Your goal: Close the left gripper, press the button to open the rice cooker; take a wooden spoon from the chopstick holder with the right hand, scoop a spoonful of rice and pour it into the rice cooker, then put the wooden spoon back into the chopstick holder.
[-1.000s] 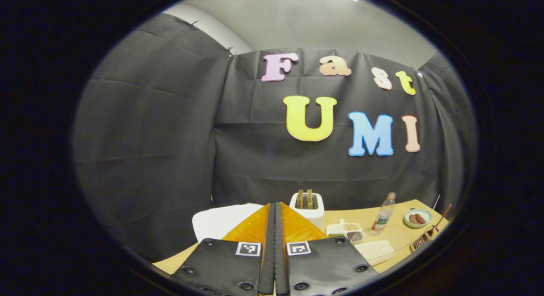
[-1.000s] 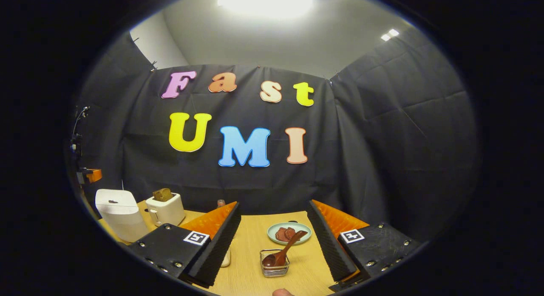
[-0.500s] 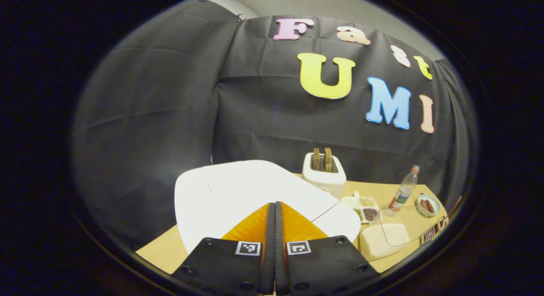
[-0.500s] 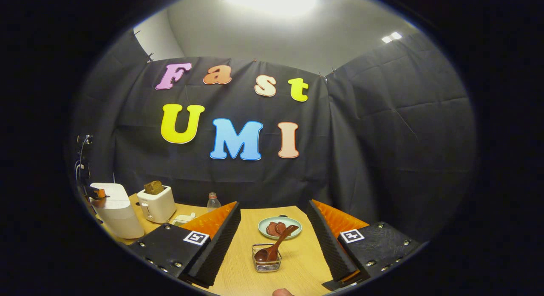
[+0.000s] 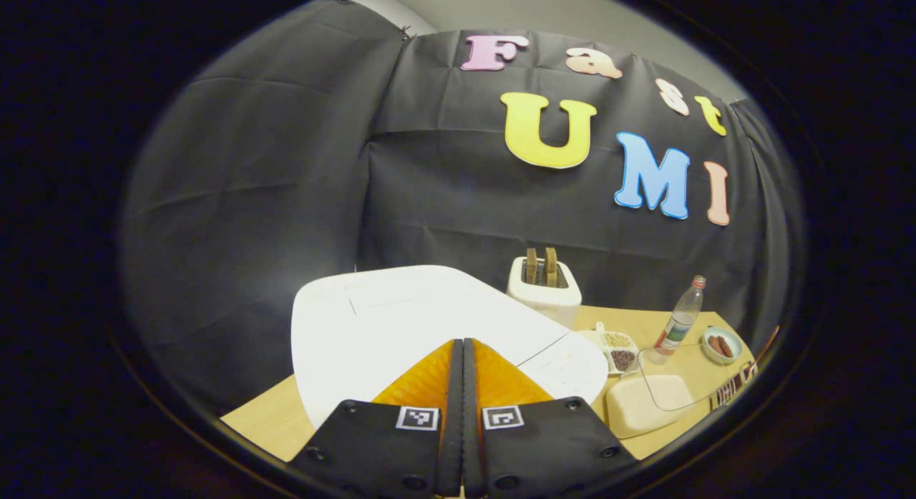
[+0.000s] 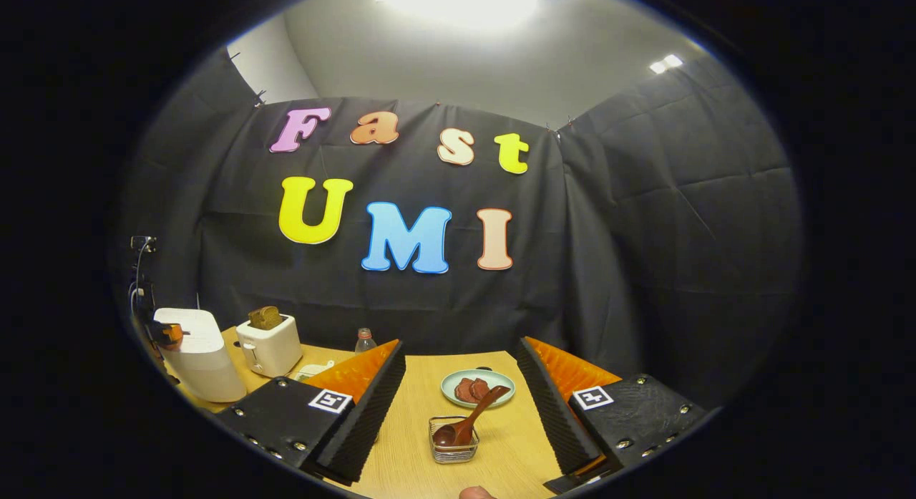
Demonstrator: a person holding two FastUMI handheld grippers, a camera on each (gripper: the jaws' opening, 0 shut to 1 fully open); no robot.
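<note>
While the left tongs (image 5: 462,413) sit pressed together over the white rice cooker (image 5: 401,327), the right tongs (image 6: 458,388) stay spread wide above the table (image 6: 422,456), where the wooden spoon (image 6: 469,420) leans in the wire chopstick holder (image 6: 453,449).

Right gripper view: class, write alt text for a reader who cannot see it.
An open claw frames a wire holder with a wooden spoon on a wooden table. Behind it sits a plate; at far left stand a white rice cooker and a toaster.
</note>
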